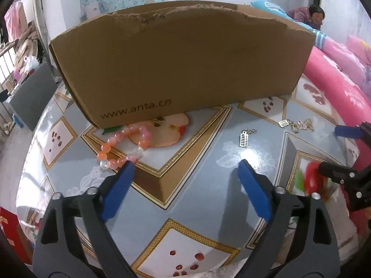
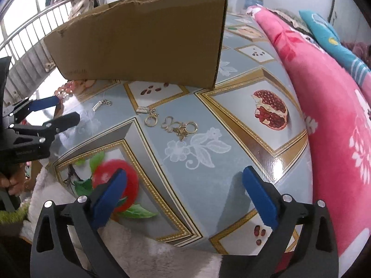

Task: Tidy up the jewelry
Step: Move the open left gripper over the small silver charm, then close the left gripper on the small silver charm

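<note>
**me:** Two grippers, both spread wide with nothing between the pads. My left gripper [image 1: 186, 165] and right gripper [image 2: 185, 172] just hover over the table [image 2: 208, 106], which has that fruit-print oilcloth on it.

**reply:** any writing you can read?

**me:** Only one bit: "www.anta.cn" printed low on the front of the cardboard box [image 1: 180, 62]. The box stands open at the back of the table, top edge torn ragged. Small tags on the charms have marks, too tiny to read.

**reply:** where's the jewelry vs your fingers?

**me:** The pink bead bracelet [image 1: 125, 146] lies right against the box's front corner, and its near end sits just at the tip of my left gripper's left finger [image 1: 126, 173]. Can't tell if they touch. It's outside the gap either way. A small silver charm [image 1: 244, 137] lies ahead of that gripper's right finger, apart from it.

**reply:** and the right side?

**me:** From the right wrist camera, the gold butterfly key ring [image 2: 179, 127] and a silver tag on a ring [image 2: 148, 115] lie side by side in front of the box, well ahead of my fingertips. Pink blanket [image 2: 324, 106] runs along the table's right edge.
</note>
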The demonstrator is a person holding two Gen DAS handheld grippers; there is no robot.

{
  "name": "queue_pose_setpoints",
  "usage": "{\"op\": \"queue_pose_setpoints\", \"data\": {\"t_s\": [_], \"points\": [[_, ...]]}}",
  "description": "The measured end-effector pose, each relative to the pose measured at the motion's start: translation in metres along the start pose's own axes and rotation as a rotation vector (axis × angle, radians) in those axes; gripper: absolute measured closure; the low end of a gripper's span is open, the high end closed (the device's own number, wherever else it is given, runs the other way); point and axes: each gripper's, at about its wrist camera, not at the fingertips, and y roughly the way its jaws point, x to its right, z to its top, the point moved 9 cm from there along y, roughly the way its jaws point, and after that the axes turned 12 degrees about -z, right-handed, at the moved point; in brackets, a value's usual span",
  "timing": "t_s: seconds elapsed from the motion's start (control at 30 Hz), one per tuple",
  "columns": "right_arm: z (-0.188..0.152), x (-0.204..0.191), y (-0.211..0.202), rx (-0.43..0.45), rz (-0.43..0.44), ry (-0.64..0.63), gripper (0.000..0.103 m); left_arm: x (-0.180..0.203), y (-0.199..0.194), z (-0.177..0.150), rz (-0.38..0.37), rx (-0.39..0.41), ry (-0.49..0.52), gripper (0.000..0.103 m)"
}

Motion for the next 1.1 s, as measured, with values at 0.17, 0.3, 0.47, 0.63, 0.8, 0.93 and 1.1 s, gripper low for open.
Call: {"op": "queue_pose_setpoints", "data": {"t_s": [0.17,0.3,0.47,0.63,0.8,0.93,1.1], "points": [[0.000,0.000,0.000,-0.018,-0.008,-0.001,0.006,-0.003,0.001,0.001,0.004,-0.002,0.008,0.007],[0.001,0.000,0.001,-0.025,-0.010,0.006,0.006,-0.002,0.004,0.002,0.002,0.003,0.011,0.007],[0.000,0.000,0.000,0.009,-0.026,0.036,0.006,-0.005,0.003,0.003,-0.001,-0.030,0.003,0.007],[-0.002,0.000,-0.002,0.032,-0.031,0.039,0.006,-0.006,0.005,0.008,-0.014,-0.051,0.013,0.007],[0.003,0.004,-0.006,0.046,-0.032,0.038,0.006,-0.006,0.007,0.011,-0.020,-0.051,0.022,0.007],[0.013,0.009,-0.009,0.096,-0.009,0.057,0.006,-0.007,0.008,0.011,-0.028,-0.035,0.035,0.007],[0.016,0.010,-0.006,0.110,0.021,0.051,0.010,-0.004,0.006,0.018,-0.063,-0.030,0.027,0.008]]}}
